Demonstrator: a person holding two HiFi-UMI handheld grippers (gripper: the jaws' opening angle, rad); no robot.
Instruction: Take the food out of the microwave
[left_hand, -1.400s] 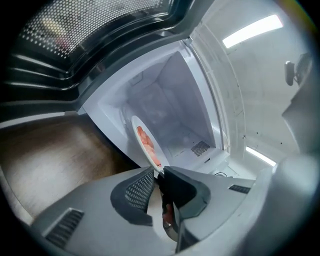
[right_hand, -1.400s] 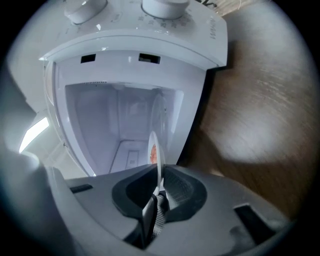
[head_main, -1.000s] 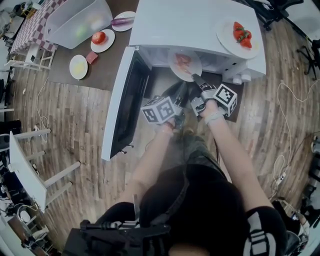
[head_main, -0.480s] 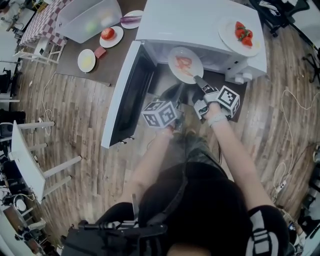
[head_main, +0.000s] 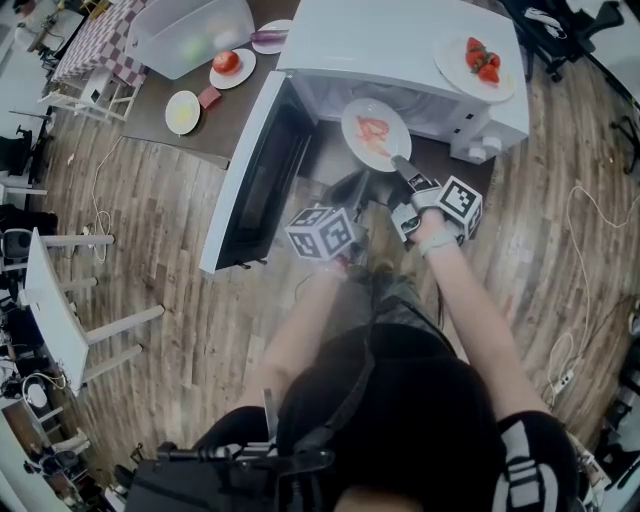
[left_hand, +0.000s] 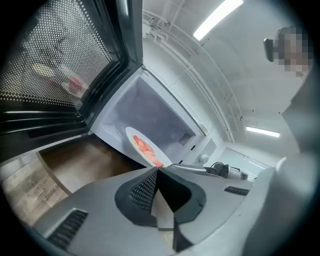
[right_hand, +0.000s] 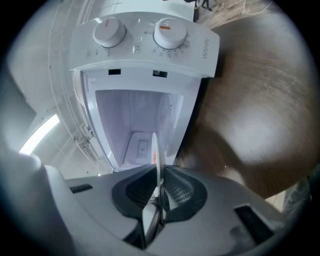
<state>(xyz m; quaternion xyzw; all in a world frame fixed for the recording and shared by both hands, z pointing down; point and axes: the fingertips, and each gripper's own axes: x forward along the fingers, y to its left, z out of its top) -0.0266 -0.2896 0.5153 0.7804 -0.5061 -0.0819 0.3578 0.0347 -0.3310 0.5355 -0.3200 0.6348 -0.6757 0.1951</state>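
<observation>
White plate (head_main: 386, 150) w/ pink food (head_main: 371, 127), rim pinched by right gripper (head_main: 401, 165) at microwave (head_main: 400, 40) mouth (door (head_main: 250, 180) open); left gripper (left_hand: 158, 175) closed, empty.

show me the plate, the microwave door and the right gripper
plate (head_main: 353, 122): head view, bare left rim
microwave door (head_main: 255, 180): head view, dark window
right gripper (head_main: 399, 162): head view, tips at plate edge

A dark brown worktop (head_main: 228, 128) at far left carries a clear plastic bin (head_main: 190, 35), a white plate with a red tomato (head_main: 232, 66), a white plate with a pale yellow piece (head_main: 182, 111), a small pink block (head_main: 209, 97) between those two plates, and a white plate with a purple vegetable (head_main: 270, 37). At far right is a white plate of red pieces (head_main: 478, 65). A white table (head_main: 50, 320) stands near left on the wood-plank floor (head_main: 150, 230).
</observation>
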